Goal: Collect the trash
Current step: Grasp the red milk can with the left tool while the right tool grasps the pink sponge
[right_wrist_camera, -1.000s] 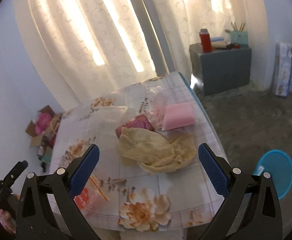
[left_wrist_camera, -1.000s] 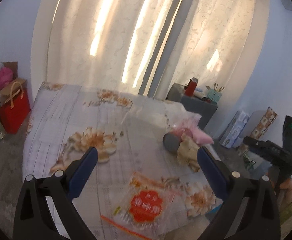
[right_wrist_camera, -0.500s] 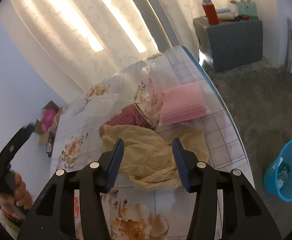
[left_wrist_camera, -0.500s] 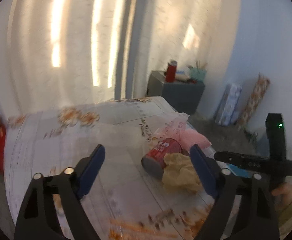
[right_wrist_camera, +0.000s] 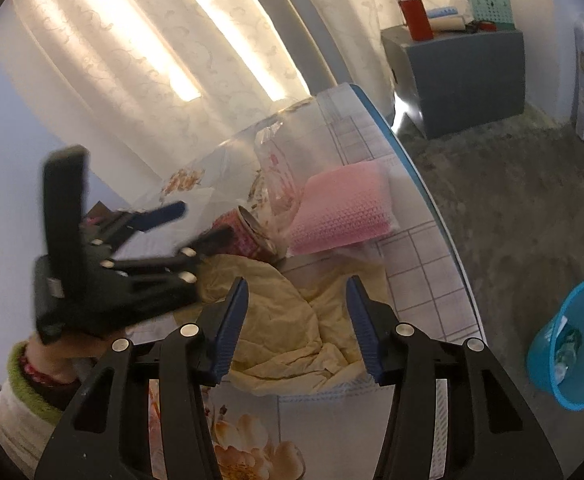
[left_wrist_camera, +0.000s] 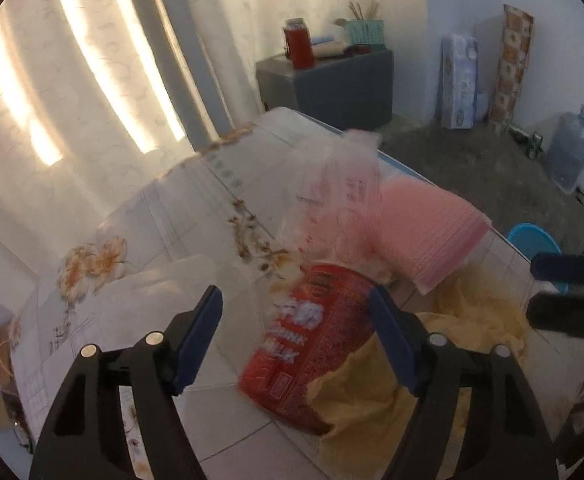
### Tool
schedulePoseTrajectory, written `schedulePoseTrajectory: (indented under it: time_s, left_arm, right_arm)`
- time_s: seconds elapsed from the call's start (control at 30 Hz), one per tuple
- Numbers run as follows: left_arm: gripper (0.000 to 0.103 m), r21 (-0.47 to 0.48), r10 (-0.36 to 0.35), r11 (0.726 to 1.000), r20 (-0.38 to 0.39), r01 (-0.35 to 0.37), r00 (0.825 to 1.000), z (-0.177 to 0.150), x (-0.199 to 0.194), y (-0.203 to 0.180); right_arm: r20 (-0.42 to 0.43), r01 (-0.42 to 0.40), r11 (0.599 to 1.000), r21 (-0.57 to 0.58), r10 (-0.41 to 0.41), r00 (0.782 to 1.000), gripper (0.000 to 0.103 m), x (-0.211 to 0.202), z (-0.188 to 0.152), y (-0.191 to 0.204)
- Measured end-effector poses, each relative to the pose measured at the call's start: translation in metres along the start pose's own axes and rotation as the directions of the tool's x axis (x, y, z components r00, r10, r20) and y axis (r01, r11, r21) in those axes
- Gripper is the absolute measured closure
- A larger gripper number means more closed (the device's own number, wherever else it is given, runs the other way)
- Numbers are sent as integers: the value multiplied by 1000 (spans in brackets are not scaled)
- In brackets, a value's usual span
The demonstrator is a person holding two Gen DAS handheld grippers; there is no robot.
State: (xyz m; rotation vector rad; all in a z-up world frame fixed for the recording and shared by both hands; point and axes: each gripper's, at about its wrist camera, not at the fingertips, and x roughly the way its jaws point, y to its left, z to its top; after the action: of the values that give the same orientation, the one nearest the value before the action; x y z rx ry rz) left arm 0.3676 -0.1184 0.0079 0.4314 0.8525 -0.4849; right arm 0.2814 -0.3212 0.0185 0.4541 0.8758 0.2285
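Note:
A red can lies on its side on the floral tablecloth, partly under a crumpled yellow paper. My left gripper is open with its jaws on either side of the can, not closed on it. In the right wrist view the can lies behind the yellow paper. My right gripper is open just above the yellow paper, and the left gripper reaches in from the left. A pink foam pad and a clear plastic bag lie beside the can.
A blue trash basket stands on the floor to the right of the table. A grey cabinet with a red flask stands by the curtain. A water jug and boxes line the far wall.
My left gripper has swung right and come close to the red can, which now sits between its jaws. My right gripper has moved closer over the yellow paper, jaws narrower than a second ago.

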Motion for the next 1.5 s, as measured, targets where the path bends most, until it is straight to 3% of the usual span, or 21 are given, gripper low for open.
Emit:
schedulePoseTrajectory:
  time_s: [0.2, 0.43, 0.7, 0.9, 1.07, 1.23, 1.37, 1.5]
  left_arm:
    - [29, -1, -16, 1000, -87, 16, 996, -15, 18, -3]
    - [29, -93, -72, 994, -167, 57, 983, -30, 26, 8]
    - [33, -237, -143, 966, -138, 108, 980, -39, 13, 33]
    - [34, -319, -176, 938, -107, 134, 979, -51, -5, 39]
    - [35, -385, -185, 912, -86, 139, 979, -65, -18, 48]
    - [36, -445, -197, 882, -51, 154, 979, -67, -26, 57]
    - [37, -506, -204, 843, 13, 182, 979, -73, -38, 69]
    - [37, -529, -180, 830, 42, 175, 983, -77, -46, 71]
  right_arm:
    - [3, -12, 1000, 3, 12, 1000, 53, -3, 2, -5]
    - [-4, -13, 1000, 16, 13, 1000, 52, 0, 0, -11]
    - [6, 1, 999, 43, -2, 1000, 51, -4, -1, -21]
    - [25, -14, 998, 63, 12, 1000, 44, -5, 4, -28]
    - [42, -93, 988, 121, 88, 995, 42, 2, 14, -39]
    - [58, -247, 918, 311, 241, 969, 42, 21, 26, -75]
    - [45, -283, 866, 413, 291, 956, 43, 41, 31, -95]
    - [36, -300, 831, 469, 322, 946, 44, 56, 35, -103]
